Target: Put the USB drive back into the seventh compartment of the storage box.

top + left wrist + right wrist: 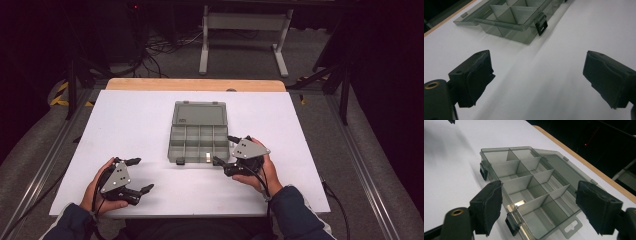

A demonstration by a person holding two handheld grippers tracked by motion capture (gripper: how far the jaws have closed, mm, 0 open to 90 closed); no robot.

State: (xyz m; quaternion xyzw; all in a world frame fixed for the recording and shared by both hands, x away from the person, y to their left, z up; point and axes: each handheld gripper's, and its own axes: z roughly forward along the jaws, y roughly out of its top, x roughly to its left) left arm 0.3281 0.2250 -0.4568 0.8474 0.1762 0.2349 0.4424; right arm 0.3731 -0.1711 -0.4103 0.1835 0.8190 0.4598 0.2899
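A grey see-through compartment box (pixel 199 142) lies open in the middle of the white table (pixel 125 125), its lid (pixel 199 114) laid flat behind it. Dividers split the box (pixel 531 187) into several cells. One front cell holds a bright spot (pixel 520 203); I cannot tell whether it is an item or glare. My right gripper (pixel 223 149) is at the box's front right corner, open, its jaws (pixel 537 205) either side of that corner without pressing on it. My left gripper (pixel 143 174) rests near the table's front left, open and empty (pixel 537 77), well short of the box (pixel 511 20).
Two black latches (pixel 483 173) (pixel 511 223) hang on the box's front wall. A wooden strip (pixel 195 84) edges the table's far side. Beyond it stand a grey metal frame (pixel 245 30) and floor cables (pixel 165 47). Bare white table lies left and right of the box.
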